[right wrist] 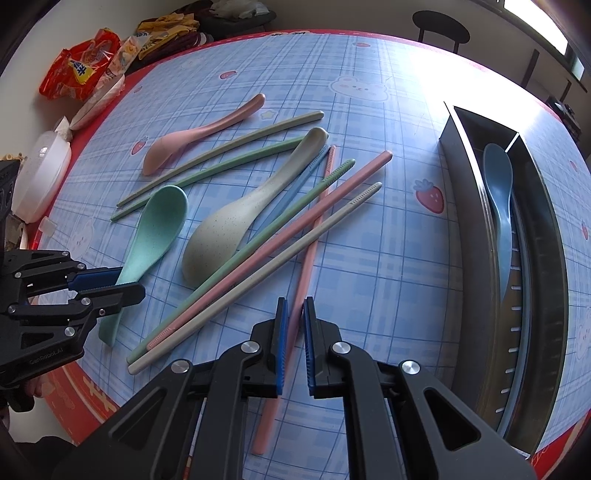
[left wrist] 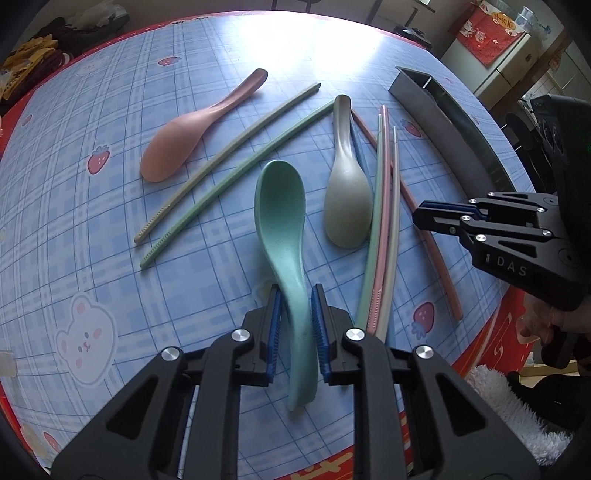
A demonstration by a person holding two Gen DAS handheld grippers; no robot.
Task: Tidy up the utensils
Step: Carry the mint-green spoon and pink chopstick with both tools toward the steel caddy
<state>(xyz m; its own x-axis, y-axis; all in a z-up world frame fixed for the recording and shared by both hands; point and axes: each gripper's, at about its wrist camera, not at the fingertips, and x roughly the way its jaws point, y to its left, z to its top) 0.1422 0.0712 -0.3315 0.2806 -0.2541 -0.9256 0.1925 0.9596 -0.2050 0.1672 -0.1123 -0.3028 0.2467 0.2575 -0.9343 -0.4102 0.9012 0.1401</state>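
My left gripper (left wrist: 297,295) is shut on the handle of a teal spoon (left wrist: 282,206); the spoon also shows in the right wrist view (right wrist: 155,229). My right gripper (right wrist: 294,306) has its jaws narrowly apart around a pink chopstick (right wrist: 308,258) that lies on the table; I cannot tell whether they pinch it. A grey-green spoon (right wrist: 225,229), a pink spoon (right wrist: 192,136) and several green, pink, blue and grey chopsticks lie scattered on the table. A metal utensil box (right wrist: 517,369) at the right holds a blue spoon (right wrist: 498,192).
The table has a blue checked cloth (right wrist: 369,240) with a red border. Snack bags (right wrist: 85,62) and a white lidded container (right wrist: 40,173) sit at its far left edge. A stool (right wrist: 439,22) stands beyond the table.
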